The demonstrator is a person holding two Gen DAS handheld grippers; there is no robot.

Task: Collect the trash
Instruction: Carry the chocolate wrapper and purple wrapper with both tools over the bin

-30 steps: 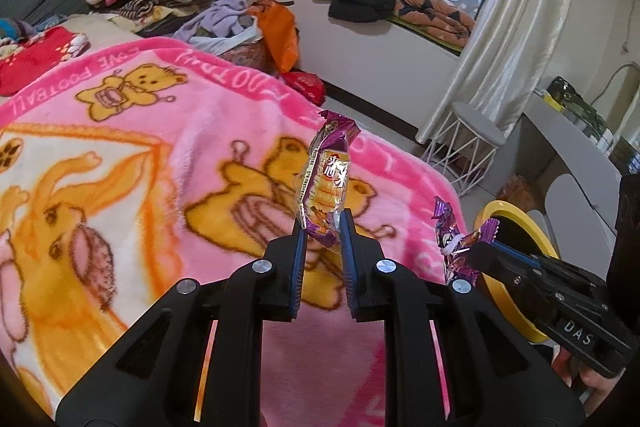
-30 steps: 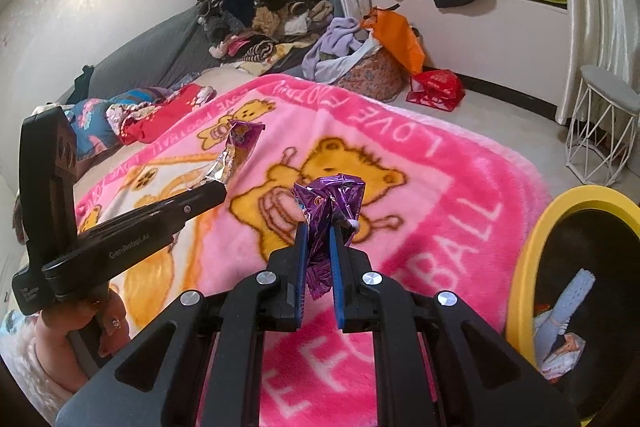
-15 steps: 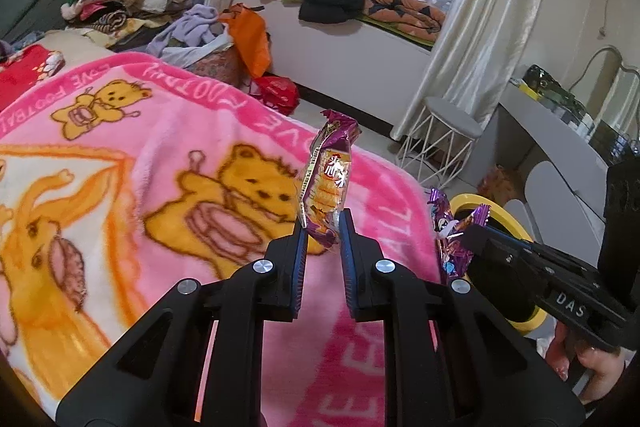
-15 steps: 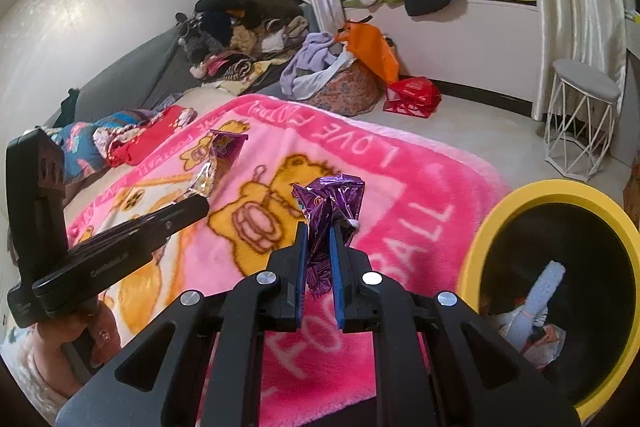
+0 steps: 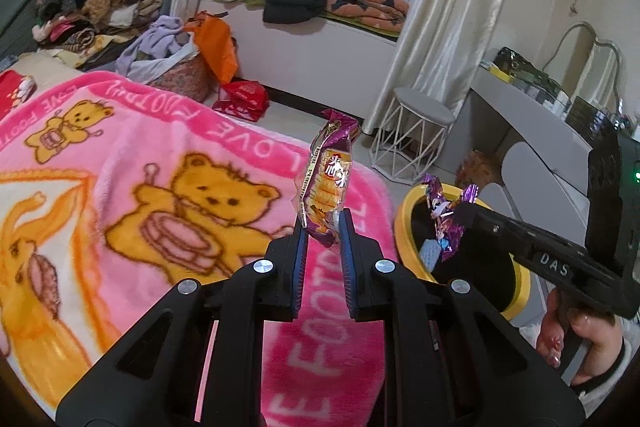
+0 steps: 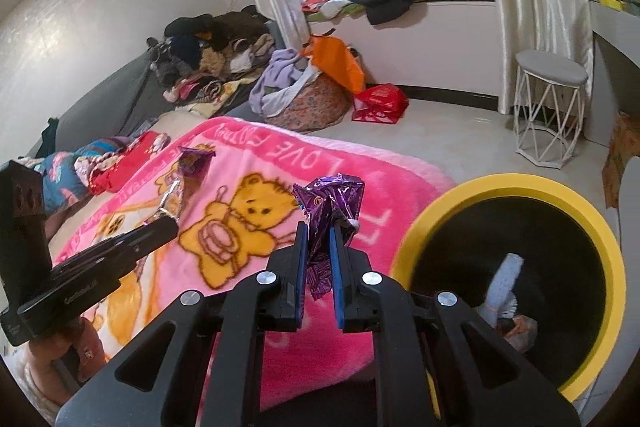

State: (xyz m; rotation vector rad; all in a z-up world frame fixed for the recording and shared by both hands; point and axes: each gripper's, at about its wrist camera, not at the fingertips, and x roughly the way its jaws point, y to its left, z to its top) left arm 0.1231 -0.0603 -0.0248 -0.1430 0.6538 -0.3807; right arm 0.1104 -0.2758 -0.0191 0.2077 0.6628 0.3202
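My left gripper [image 5: 322,223] is shut on a purple and orange snack wrapper [image 5: 326,183] that stands upright above the pink bear blanket [image 5: 120,187]. My right gripper [image 6: 319,231] is shut on a crumpled purple foil wrapper [image 6: 330,199], just left of the yellow-rimmed trash bin [image 6: 440,203]. In the left wrist view the right gripper [image 5: 460,211] holds its foil wrapper [image 5: 444,223] over the bin's rim [image 5: 404,227]. The right wrist view shows the left gripper [image 6: 172,223] at lower left with its wrapper [image 6: 192,167]. Some trash [image 6: 504,283] lies inside the bin.
A white wire stool [image 6: 548,107] stands on the floor beyond the bin. A red bag [image 6: 378,103], an orange bag [image 6: 336,63] and a laundry heap [image 6: 304,99] sit near the window ledge. Piled clothes [image 5: 88,3] cover the bed's far end. A grey desk [image 5: 532,123] is at right.
Both grippers have carried their wrappers rightward across the blanket toward the bin. The bin now fills far more of the right wrist view, and the right gripper's wrapper has reached its rim.
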